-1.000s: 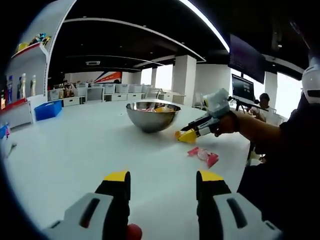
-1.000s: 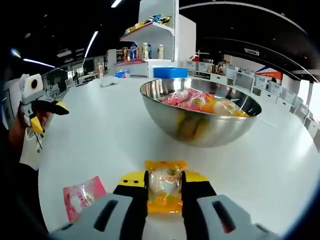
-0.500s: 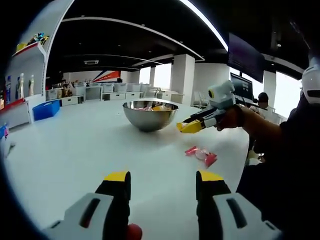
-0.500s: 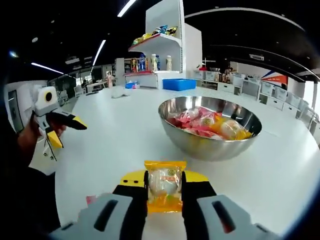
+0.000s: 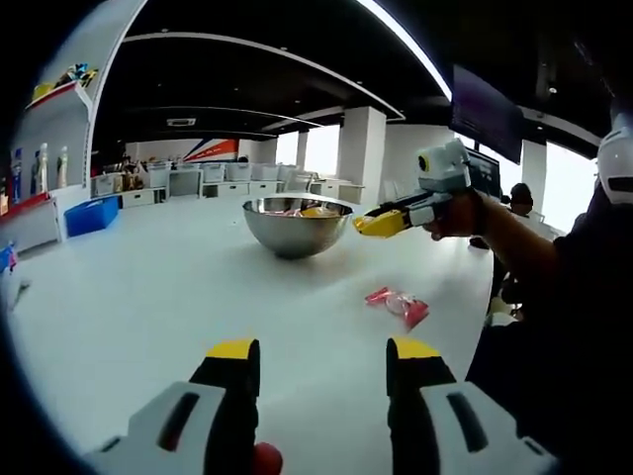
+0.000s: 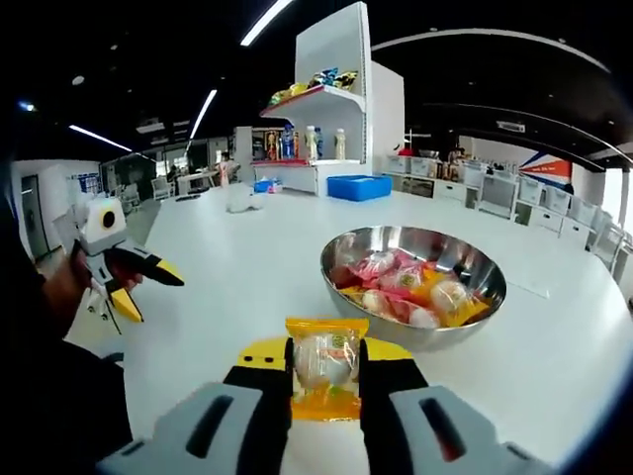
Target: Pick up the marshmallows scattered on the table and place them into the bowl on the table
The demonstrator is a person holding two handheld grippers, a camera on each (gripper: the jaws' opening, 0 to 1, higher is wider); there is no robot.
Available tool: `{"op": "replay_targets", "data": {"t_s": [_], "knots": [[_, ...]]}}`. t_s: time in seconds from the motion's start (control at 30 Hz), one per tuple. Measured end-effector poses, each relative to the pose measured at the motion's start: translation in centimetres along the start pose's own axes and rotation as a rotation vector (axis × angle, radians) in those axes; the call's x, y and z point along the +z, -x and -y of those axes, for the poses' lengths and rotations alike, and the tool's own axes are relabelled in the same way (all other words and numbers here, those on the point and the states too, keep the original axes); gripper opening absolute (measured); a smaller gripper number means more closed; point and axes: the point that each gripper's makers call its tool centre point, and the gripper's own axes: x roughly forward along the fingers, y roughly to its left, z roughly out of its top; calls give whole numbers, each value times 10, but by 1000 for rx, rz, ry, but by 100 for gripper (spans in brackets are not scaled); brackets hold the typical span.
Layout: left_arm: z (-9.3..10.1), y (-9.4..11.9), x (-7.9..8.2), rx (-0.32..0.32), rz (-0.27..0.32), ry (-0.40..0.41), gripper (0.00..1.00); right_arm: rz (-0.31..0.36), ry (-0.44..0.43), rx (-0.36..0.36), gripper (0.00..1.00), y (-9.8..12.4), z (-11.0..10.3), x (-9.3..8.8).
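Note:
My right gripper (image 6: 325, 368) is shut on a yellow-wrapped marshmallow packet (image 6: 325, 374) and holds it in the air, close to the steel bowl (image 6: 413, 288). The bowl holds several pink and yellow packets. From the left gripper view, the right gripper (image 5: 381, 224) hovers just right of the bowl (image 5: 298, 225), above rim height. A pink packet (image 5: 400, 305) lies on the white table (image 5: 178, 297) to the right. My left gripper (image 5: 321, 363) is open over the table with nothing between its jaws; in the right gripper view the left gripper (image 6: 148, 287) shows at far left, held by a hand.
A shelf unit (image 6: 331, 109) with bottles and packets stands beyond the table, with a blue bin (image 6: 358, 187) beside it. Storage boxes line the far wall. A person's dark sleeve (image 5: 554, 297) fills the right edge of the left gripper view. A monitor (image 5: 483, 173) stands at the back right.
My right gripper has risen from the table with the yellow packet and moved toward the bowl, looking into it from higher up. The left gripper has stayed put.

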Motion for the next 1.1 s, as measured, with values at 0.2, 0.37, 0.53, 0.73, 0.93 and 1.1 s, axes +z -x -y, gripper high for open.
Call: {"op": "replay_targets", "data": {"t_s": [0.2,0.37,0.53,0.73,0.93,1.1], "knots": [[1,-1,-1,-4,-2,-1,51,12,16,-6,26,0,8,14],[-1,0,-1,-1,0,2,51,27,14,-13,26,1,13,21],[-2,0,-1,2,-3,1,50,38,19,-17,26,0,17,27],[-2,0,0,5,1,0,50,53,19,-32,26,-3,27,36],[-1,1,-1,2,0,1,49,65,46,-49,26,-6,33,40],[-1,1,-1,5,0,1,48,61,51,-50,26,-13,35,40]]}}
